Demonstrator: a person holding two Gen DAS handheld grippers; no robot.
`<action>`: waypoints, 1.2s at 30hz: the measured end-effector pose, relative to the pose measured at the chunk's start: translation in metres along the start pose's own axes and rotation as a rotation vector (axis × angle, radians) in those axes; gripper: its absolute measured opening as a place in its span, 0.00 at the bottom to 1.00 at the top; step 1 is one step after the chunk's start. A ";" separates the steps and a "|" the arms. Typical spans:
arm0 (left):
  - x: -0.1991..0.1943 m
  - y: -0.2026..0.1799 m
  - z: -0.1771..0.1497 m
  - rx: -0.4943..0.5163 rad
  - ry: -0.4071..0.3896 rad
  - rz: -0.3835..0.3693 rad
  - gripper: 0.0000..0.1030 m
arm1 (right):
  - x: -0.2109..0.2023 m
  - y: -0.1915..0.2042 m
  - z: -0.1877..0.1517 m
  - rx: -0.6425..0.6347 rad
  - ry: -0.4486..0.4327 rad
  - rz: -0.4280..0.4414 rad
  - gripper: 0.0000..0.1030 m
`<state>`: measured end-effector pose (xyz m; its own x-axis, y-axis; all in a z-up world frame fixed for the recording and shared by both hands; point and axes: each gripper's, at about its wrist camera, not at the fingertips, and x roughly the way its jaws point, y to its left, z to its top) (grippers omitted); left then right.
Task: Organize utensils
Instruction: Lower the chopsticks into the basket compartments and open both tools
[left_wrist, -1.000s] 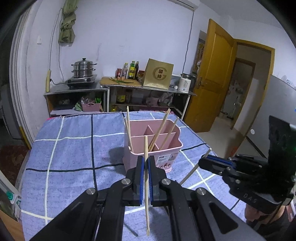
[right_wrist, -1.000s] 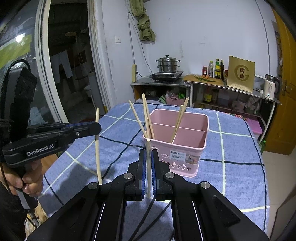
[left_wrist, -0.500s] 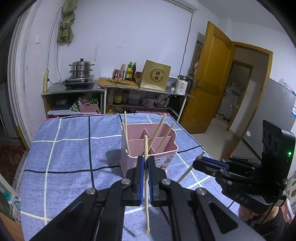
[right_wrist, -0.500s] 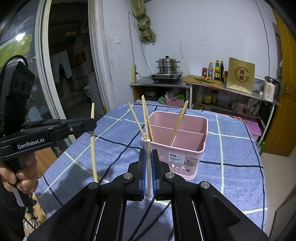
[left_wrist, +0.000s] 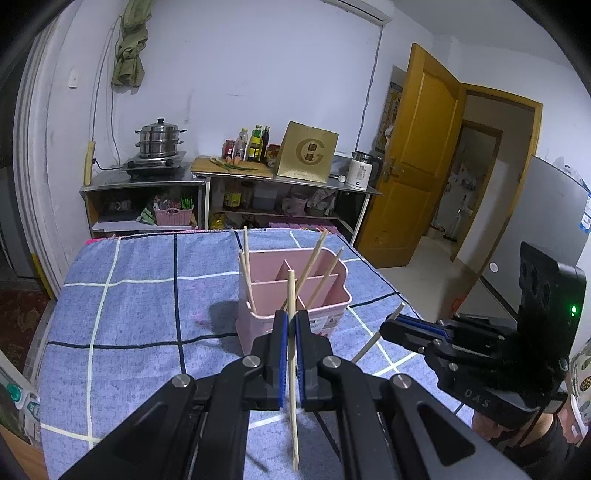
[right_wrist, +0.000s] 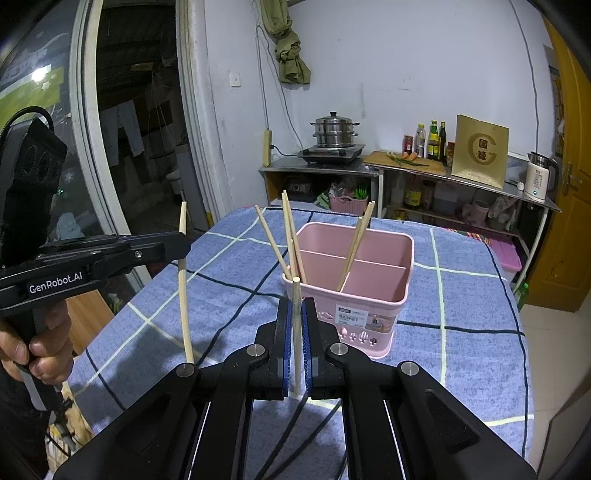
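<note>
While the left gripper (left_wrist: 290, 325) has its jaws pinched on one chopstick (left_wrist: 292, 354), held upright above the blue checked table (left_wrist: 122, 314), the pink basket (right_wrist: 373, 306) sits mid-table with four chopsticks inside, and the right gripper (right_wrist: 296, 317) clamps another chopstick (right_wrist: 296, 332) just in front.

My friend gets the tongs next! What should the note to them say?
Left tongs: shut on one pale wooden chopstick, held upright.
Right tongs: shut on another pale wooden chopstick, also upright.
Both hover over the blue checked tablecloth, just short of the pink plastic divided basket.
Done: five chopsticks already lean inside the basket.
Left: drop these two chopsticks into a compartment. No other loose utensils show on the cloth.
</note>
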<state>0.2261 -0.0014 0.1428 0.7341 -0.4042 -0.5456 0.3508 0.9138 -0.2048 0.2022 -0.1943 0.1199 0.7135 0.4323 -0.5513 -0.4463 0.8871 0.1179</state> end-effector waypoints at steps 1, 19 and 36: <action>0.000 -0.001 0.003 0.001 -0.003 -0.001 0.04 | -0.001 -0.001 0.002 0.001 -0.004 0.000 0.05; 0.026 -0.018 0.093 0.043 -0.123 0.055 0.04 | -0.021 -0.018 0.066 0.005 -0.157 -0.007 0.05; 0.091 -0.010 0.107 0.085 -0.169 0.093 0.04 | 0.020 -0.038 0.075 0.044 -0.161 0.008 0.05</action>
<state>0.3517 -0.0517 0.1827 0.8499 -0.3264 -0.4137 0.3199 0.9434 -0.0870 0.2741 -0.2076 0.1665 0.7889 0.4567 -0.4112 -0.4309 0.8882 0.1597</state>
